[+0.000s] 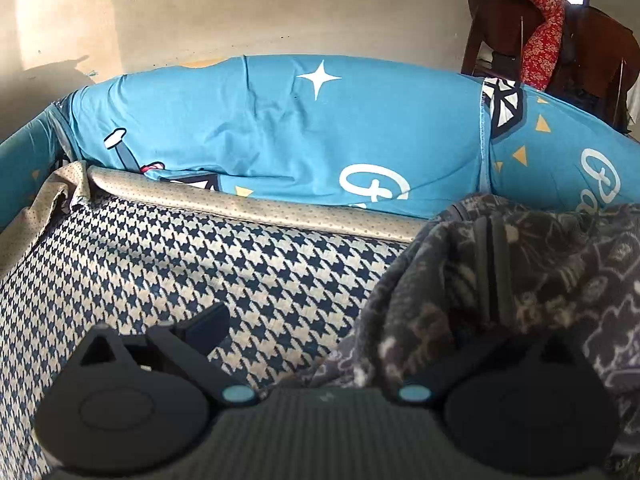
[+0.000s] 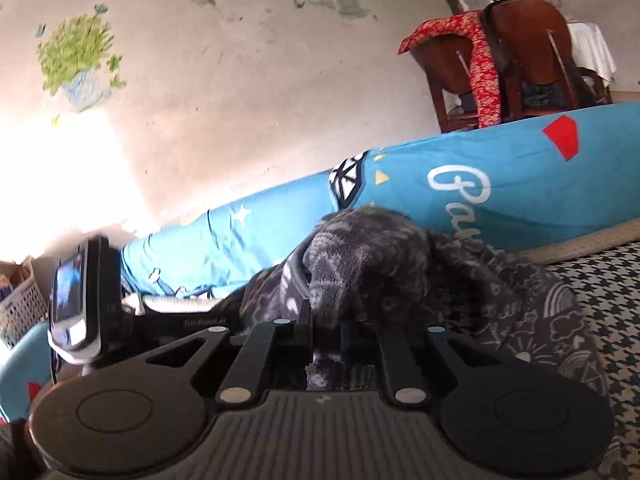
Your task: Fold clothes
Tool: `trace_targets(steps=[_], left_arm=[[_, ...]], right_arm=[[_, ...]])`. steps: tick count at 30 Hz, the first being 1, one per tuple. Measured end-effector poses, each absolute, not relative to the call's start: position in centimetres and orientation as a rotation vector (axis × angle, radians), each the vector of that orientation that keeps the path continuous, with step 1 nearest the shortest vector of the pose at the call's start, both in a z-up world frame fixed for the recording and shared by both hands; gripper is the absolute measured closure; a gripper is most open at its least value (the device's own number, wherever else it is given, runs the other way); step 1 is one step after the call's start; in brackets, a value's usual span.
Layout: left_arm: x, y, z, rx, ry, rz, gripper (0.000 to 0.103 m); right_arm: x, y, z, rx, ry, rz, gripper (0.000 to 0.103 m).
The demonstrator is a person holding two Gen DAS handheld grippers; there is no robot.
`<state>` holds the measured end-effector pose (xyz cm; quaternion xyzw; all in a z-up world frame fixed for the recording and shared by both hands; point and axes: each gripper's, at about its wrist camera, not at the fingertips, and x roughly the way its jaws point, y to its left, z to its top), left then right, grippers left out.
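- The right gripper [image 2: 325,338] sits nearest its camera, its jaws drawn close together and clamped on a bunched fold of the dark patterned garment [image 2: 372,264]; the fingertips are buried in the cloth.
- In the left wrist view the left gripper [image 1: 356,280] shows one short dark finger [image 1: 208,326] over the houndstooth bedspread [image 1: 160,264], and its jaws stand wide apart. The other finger is lost among the folds of the garment [image 1: 520,280], so I cannot tell whether it touches the cloth.
- The garment lies heaped toward the right side of the bedspread, near the back edge. Its shape, sleeves or legs are hard to make out.
- A beige dotted border [image 1: 256,208] runs along the bedspread's back edge, below a blue printed bolster [image 1: 280,128].
- At the far left of the right wrist view, a small screen device [image 2: 76,300] is blurred, beside a white basket [image 2: 20,304] cut off by the frame.
- Far right, a wooden chair [image 2: 532,48] carries a red patterned cloth [image 2: 480,60].
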<state>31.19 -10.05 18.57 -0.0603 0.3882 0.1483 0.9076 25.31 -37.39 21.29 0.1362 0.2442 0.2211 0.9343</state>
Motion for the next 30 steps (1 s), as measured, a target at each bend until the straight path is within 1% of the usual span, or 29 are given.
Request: trace_targets(steps=[3,7,10,13,14,15,16,18,20,24,26,30], left_arm=[[30.9,-10.2,18.5,-0.101,0.813,0.304,0.000],[30.6,-11.1,18.3,-0.034,0.806,0.308,0.000],[29.7,-11.1,19.2,-0.062,0.763,0.281,0.000],[28.5,-11.1,20.6,-0.065,0.714,0.254,0.000],[28.1,-11.2,21.0,-0.060,0.706,0.248,0.000],[27.8,-11.2,21.1,-0.056,0.704,0.236,0.000],[27.4,-11.3,21.3,-0.052,0.705,0.220,0.000],[26.5,-11.2,21.2,-0.053,0.712,0.197,0.000],[25.5,-11.1,21.0,-0.057,0.720,0.177,0.000],[23.5,-10.8,20.6,-0.080,0.736,0.144,0.000],[22.6,-10.6,20.6,-0.095,0.737,0.134,0.000],[21.3,-10.6,20.6,-0.090,0.737,0.128,0.000]], right_arm=[[25.7,-38.3,21.3,0.240,0.516,0.359,0.089],[26.4,-38.4,19.9,0.157,0.586,0.250,0.088],[26.8,-38.4,18.8,0.100,0.608,0.207,0.088],[27.1,-39.1,18.2,0.110,0.623,0.169,0.086],[27.2,-39.5,18.0,0.120,0.631,0.164,0.083],[27.2,-39.8,18.0,0.129,0.637,0.157,0.077],[27.3,-40.1,17.9,0.135,0.643,0.148,0.072],[27.2,-40.6,17.7,0.140,0.654,0.123,0.054],[27.2,-40.9,17.6,0.139,0.659,0.100,0.047],[26.7,-41.5,18.0,0.148,0.654,0.088,0.039],[26.0,-41.6,18.4,0.156,0.642,0.076,0.037],[24.2,-41.3,19.1,0.166,0.619,0.071,0.037]])
